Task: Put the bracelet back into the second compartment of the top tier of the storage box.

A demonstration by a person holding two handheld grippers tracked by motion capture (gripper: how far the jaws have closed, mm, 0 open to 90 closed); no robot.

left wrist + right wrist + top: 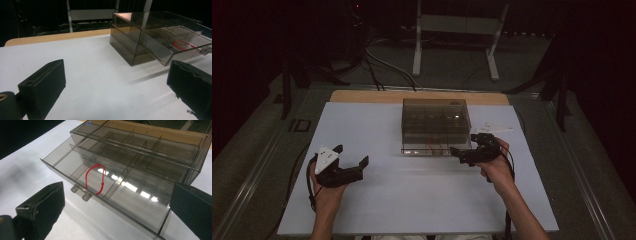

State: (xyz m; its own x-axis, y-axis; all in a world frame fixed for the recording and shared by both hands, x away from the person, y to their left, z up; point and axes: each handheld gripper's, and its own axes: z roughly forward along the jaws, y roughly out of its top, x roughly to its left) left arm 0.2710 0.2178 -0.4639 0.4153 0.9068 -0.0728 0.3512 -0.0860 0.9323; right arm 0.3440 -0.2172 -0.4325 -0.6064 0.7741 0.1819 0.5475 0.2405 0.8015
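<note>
A smoky clear plastic drawer box (435, 114) (140, 30) stands at the middle back of the white board (412, 190). Its lower drawer (424, 149) (140, 202) is pulled out toward me, with dividers inside and a small handle (81, 192) on its front. A red string loop (95, 179) (184, 45) (435, 145) lies in a middle compartment of that drawer. My right gripper (465, 145) (117, 195) is open just right of the drawer's front, holding nothing. My left gripper (351, 155) (115, 75) is open over the bare board, well left of the box, and also holds nothing.
Small white scraps (492, 128) lie on the board right of the box. A strip of wooden tabletop (362, 96) shows behind the board. Cables (382, 65) and a white frame's legs (492, 50) are on the floor beyond.
</note>
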